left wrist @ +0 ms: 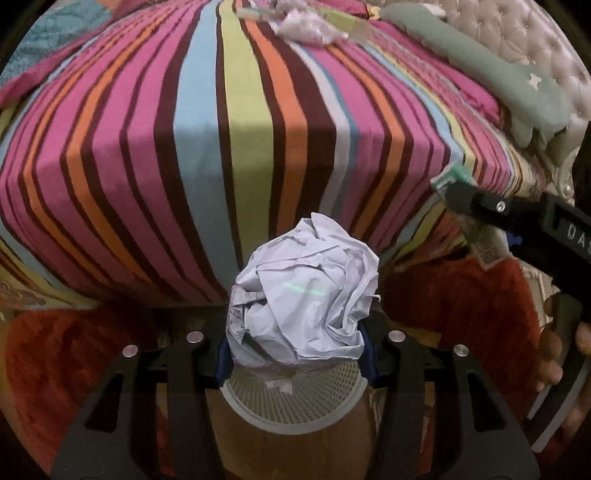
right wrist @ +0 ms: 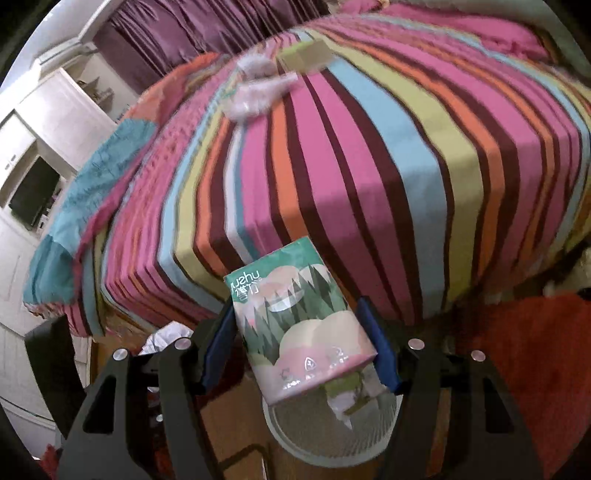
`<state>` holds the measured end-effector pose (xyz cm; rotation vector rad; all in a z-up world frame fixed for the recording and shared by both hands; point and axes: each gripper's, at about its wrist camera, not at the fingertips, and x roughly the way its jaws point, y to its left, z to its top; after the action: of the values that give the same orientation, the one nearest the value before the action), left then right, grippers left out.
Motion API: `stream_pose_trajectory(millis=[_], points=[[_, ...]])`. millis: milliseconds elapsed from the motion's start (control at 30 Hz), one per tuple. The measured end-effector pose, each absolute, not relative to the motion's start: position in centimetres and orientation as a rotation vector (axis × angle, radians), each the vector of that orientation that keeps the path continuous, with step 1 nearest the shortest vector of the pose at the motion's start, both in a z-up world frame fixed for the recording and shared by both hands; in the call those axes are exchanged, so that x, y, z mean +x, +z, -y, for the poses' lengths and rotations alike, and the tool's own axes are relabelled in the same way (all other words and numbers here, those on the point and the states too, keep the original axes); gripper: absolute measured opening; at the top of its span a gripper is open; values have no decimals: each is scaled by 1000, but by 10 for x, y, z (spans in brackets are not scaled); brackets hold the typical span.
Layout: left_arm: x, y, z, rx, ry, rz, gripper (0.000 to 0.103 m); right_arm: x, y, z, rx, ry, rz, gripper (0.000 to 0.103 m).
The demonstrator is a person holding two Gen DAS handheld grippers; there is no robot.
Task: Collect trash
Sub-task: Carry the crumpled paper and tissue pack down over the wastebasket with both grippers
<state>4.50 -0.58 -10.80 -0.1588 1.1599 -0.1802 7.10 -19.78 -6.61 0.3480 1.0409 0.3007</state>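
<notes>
Fingers, left gripper [left wrist: 297, 354]: clamped on a crumpled paper ball [left wrist: 303, 295], which I hold directly above the white mesh bin [left wrist: 295, 413]. Right gripper [right wrist: 295, 354]: closed on a green tissue pack [right wrist: 299, 325], also over the bin [right wrist: 328, 439]. Step: drop-off. Next I'd centre each, then release. Plastic scraps [left wrist: 306, 24] remain on the striped bed [left wrist: 184, 147].

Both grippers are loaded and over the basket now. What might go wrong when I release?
The crumpled paper ball in the left gripper looks about as wide as the mesh basket mouth, so it may catch the rim and roll onto the red rug. The tissue pack in the right gripper sits tilted and could tip out. Both grippers are close together, so they may bump.
</notes>
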Motion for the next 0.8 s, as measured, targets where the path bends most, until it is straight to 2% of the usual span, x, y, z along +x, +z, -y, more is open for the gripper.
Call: stream_pose_trajectory(millis=[367,800], points=[[45,-159,11,-228,-176,-1350,51,59,-141,182,349,241,-1323,62],[46,-205,21,-217,-166,-1545,51,67,-183,178,397,190,-1503,62]])
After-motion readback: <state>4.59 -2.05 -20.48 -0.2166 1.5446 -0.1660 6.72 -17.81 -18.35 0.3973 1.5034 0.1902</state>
